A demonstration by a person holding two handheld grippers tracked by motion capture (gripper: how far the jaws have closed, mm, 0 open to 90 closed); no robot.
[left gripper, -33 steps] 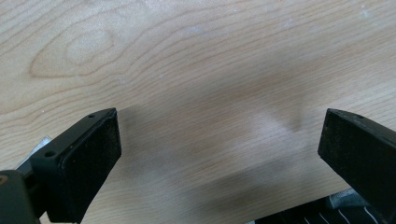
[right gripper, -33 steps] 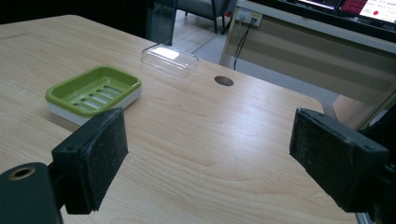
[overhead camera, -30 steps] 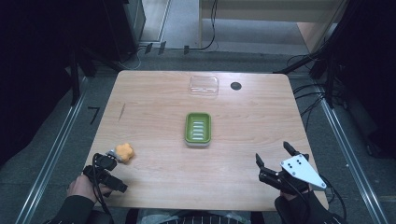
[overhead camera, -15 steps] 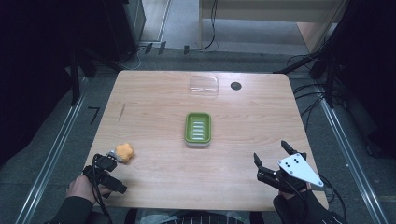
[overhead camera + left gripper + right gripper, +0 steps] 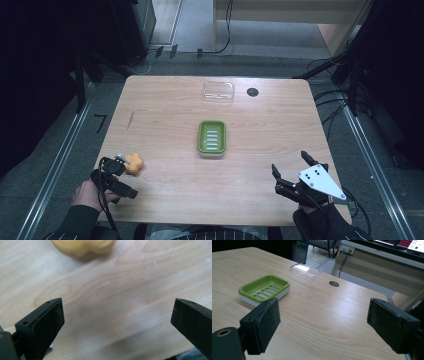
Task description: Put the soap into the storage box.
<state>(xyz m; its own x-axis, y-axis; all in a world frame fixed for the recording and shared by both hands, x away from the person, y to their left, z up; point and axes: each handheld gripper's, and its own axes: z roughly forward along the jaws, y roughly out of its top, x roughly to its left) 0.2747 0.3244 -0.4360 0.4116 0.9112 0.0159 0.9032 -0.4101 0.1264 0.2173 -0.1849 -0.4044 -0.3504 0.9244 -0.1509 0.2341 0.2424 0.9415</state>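
Your small lumpy orange-yellow object (image 5: pixel 134 162), soft-looking and rounded, lies on the near left part of the pale wooden table (image 5: pixel 165 110), close to the left edge. Your left gripper (image 5: pixel 116 175) sits just beside it on the near side; from the high view you cannot tell whether its upper tip touches the object. In the left gripper view the object (image 5: pixel 83 246) lies ahead of the jaws at the top edge, blurred and outside the gap, and the two black jaws stand wide apart with bare wood between them, holding nothing. Your left hand (image 5: pixel 87 195) grips the tool at the table's near left corner, the dark sleeve coming in from below. Well apart from the object, near the middle of the table, stands a green rectangular slotted soap dish (image 5: pixel 212 138) on a white base. Beyond it, near the far edge, lies a clear plastic rectangular lid (image 5: pixel 218 91), and just to its right is a small dark round hole (image 5: pixel 252 92) in the tabletop. Your right gripper (image 5: pixel 292 172), with its grey three-cornered plate, rests at the near right of the table, its jaws spread wide and empty, pointing toward the soap dish (image 5: pixel 264 288) and the lid (image 5: pixel 305 272).
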